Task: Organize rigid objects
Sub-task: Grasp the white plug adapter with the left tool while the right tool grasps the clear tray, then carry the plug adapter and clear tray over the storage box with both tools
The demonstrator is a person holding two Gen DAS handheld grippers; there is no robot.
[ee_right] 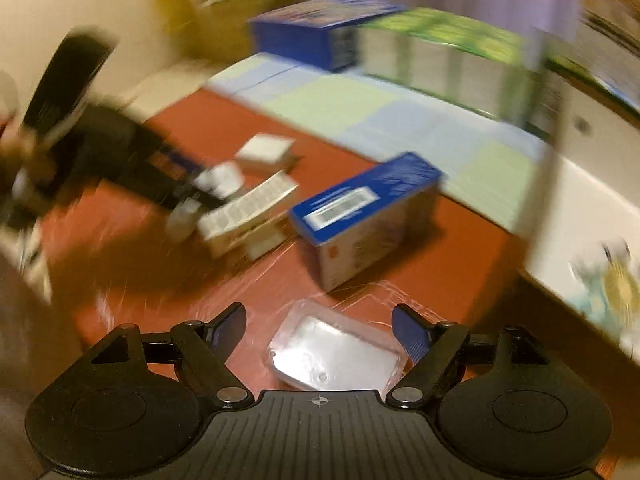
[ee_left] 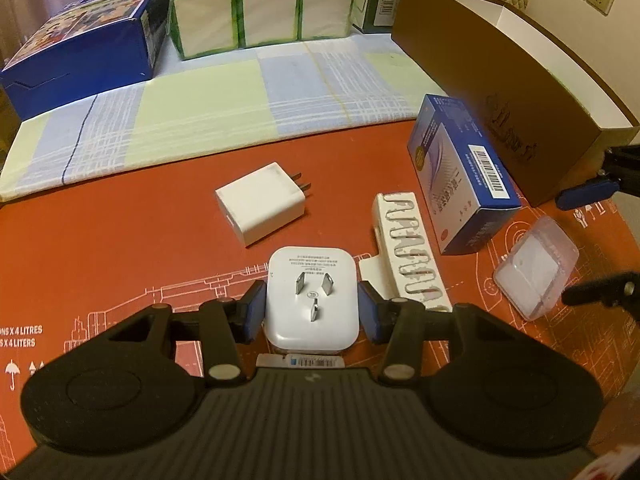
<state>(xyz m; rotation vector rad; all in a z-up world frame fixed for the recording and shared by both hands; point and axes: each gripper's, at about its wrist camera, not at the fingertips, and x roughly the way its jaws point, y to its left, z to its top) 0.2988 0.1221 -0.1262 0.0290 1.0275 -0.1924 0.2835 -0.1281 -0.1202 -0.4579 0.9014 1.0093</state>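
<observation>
Left wrist view: left gripper (ee_left: 312, 312) is bracketing a white three-pin plug adapter (ee_left: 310, 300), pins up. Both blue pads are sitting close at its sides; real contact is not certain from here, so grip unconfirmed. Adapter is sitting on the red mat (ee_left: 120, 240), near its front edge.

Right wrist view, heavily blurred: right gripper (ee_right: 320, 330) is standing with jaws wide, nothing pinched. A clear plastic case (ee_right: 334, 354) is lying flat on the mat between the spread fingers, untouched by them.

Everything else is lying loose on the mat: a white two-pin charger (ee_left: 258, 208) toward the centre, a white ribbed block (ee_left: 408, 248) beside it, a blue-and-white carton (ee_left: 460, 176) toward the right edge. A large brown box (ee_left: 520, 80), open-topped, is standing at the far right corner; its inside is not showing.

Judgement: sorting is looking barely begun. Five items are waiting scattered, none visibly stowed. Brown box is looking like the probable destination, though that is a guess.
</observation>
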